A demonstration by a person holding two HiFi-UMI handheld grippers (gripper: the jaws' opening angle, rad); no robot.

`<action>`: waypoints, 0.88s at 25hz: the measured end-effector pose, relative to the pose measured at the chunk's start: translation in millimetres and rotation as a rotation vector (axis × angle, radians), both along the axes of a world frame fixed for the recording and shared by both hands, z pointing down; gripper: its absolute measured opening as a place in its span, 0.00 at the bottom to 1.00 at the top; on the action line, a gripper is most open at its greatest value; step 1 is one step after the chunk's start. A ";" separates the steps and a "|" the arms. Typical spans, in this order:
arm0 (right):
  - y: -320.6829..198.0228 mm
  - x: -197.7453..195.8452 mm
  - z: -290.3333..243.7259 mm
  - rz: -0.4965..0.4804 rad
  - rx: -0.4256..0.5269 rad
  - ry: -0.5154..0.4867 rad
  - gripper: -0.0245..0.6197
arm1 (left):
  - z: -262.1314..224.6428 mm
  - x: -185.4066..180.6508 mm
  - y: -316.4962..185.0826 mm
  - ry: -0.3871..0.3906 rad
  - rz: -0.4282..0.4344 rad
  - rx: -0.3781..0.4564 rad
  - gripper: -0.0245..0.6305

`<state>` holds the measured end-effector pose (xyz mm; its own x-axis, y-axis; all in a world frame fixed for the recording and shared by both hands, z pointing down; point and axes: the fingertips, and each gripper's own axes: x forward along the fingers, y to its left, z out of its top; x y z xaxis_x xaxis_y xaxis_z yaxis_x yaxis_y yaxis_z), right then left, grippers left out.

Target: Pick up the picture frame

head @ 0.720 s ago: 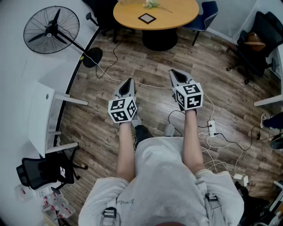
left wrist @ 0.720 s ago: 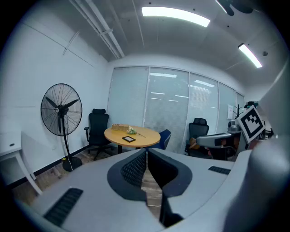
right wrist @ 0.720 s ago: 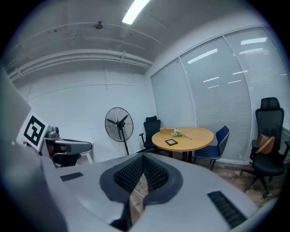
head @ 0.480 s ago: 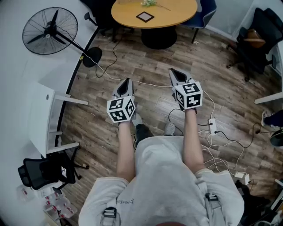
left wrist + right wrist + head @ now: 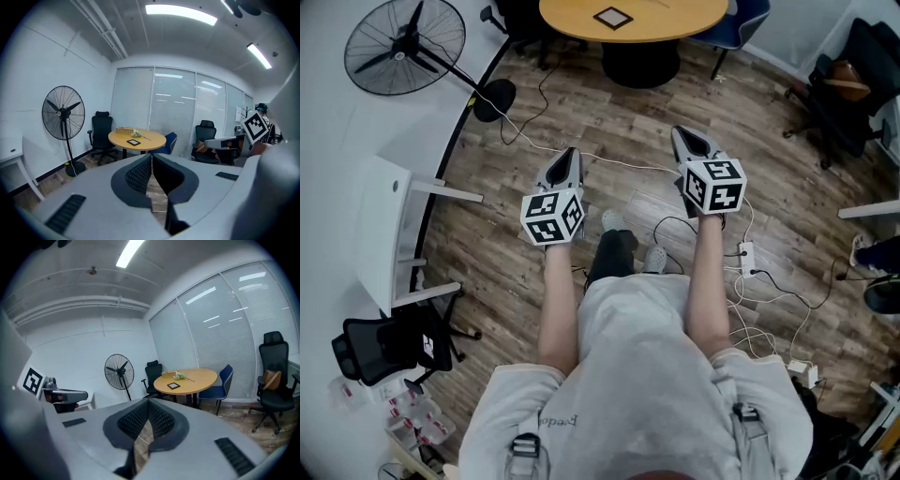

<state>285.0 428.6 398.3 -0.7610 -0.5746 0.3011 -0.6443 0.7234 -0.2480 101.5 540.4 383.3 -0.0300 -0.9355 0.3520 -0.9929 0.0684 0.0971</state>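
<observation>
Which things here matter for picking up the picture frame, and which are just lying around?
For the job: picture frame, round table under it, left gripper, right gripper.
Just lying about: standing fan, power strip, black chair.

The picture frame [image 5: 612,17] lies on the round table [image 5: 675,21], far ahead of the person [image 5: 647,375]. A fan [image 5: 403,47] stands left of the table, a chair [image 5: 225,376] at its right. The 2 grippers hang side by side between person and table, the left gripper [image 5: 571,153] beside the right gripper [image 5: 679,132], both well apart from the frame. A power strip [image 5: 747,258] lies on the floor [image 5: 609,122], right of the person.
</observation>
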 end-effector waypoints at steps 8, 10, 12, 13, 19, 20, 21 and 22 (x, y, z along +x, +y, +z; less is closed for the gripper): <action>-22.9 -23.1 20.1 -0.008 -0.012 0.040 0.07 | 16.3 -36.8 -34.5 0.058 -0.035 0.003 0.09; -41.5 -29.4 21.0 -0.008 -0.008 0.060 0.07 | 21.7 -44.5 -60.1 0.084 -0.031 0.005 0.09; -62.6 -36.3 17.9 -0.003 -0.005 0.068 0.07 | 22.3 -52.6 -86.9 0.105 -0.022 0.011 0.09; -73.6 -39.8 15.6 -0.001 -0.005 0.063 0.07 | 20.7 -56.4 -100.0 0.110 -0.015 0.016 0.09; -141.7 -63.9 15.9 0.032 -0.033 0.067 0.07 | 9.4 -97.0 -174.9 0.123 0.006 0.029 0.09; -152.3 -69.5 16.8 0.037 -0.037 0.073 0.07 | 9.4 -107.0 -186.4 0.131 0.000 0.029 0.09; -163.3 -75.2 17.0 0.042 -0.040 0.077 0.07 | 10.1 -116.8 -197.9 0.138 -0.006 0.029 0.09; -174.2 -80.8 16.9 0.048 -0.042 0.078 0.07 | 11.3 -125.8 -208.9 0.143 -0.011 0.026 0.09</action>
<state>204.3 254.3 415.2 -0.7060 -0.5959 0.3827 -0.6968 0.6811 -0.2248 -24.3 331.6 394.6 0.0085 -0.9442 0.3292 -0.9680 0.0748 0.2396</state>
